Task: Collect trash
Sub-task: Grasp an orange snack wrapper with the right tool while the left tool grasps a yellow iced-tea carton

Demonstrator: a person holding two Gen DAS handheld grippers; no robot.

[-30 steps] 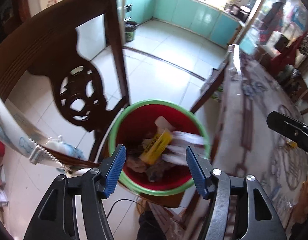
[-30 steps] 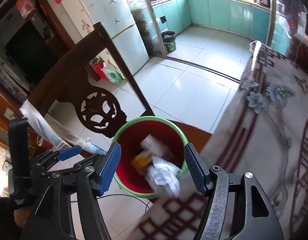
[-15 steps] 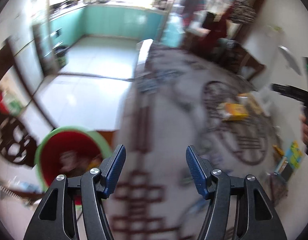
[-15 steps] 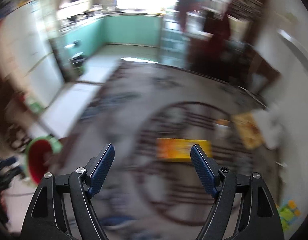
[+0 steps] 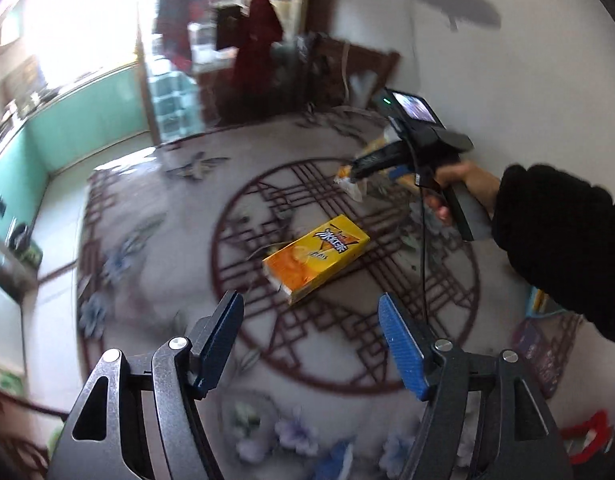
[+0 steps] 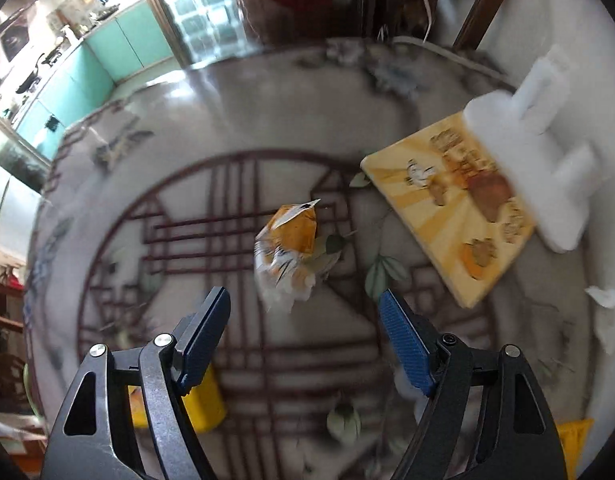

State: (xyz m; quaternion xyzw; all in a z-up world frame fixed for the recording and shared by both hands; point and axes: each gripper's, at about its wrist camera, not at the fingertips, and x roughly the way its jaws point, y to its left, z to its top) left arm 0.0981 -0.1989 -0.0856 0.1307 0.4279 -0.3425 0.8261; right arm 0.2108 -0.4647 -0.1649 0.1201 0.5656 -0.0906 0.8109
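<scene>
A yellow carton [image 5: 315, 263] lies flat on the patterned table [image 5: 155, 240], just ahead of my left gripper [image 5: 311, 340]. Its jaws are opening and nothing sits between the blue pads. In the right wrist view an orange-and-white crumpled wrapper [image 6: 289, 252] lies on the table a little beyond my right gripper [image 6: 305, 338], which stands open and empty above it. The left wrist view also shows the right gripper [image 5: 371, 168], held by a hand in a black sleeve, hovering over that wrapper [image 5: 349, 184]. A corner of the yellow carton [image 6: 203, 404] shows behind the right gripper's left finger.
A flat yellow printed box [image 6: 451, 208] lies right of the wrapper, with a white foam block [image 6: 543, 152] resting on it. Small white scraps [image 6: 603, 300] sit near the table's right edge. A colourful packet [image 5: 543, 344] lies at the right in the left wrist view.
Both grippers have swung away from the red bin beside the chair and now hang over the table. Each has opened wider. The bin is out of view.
</scene>
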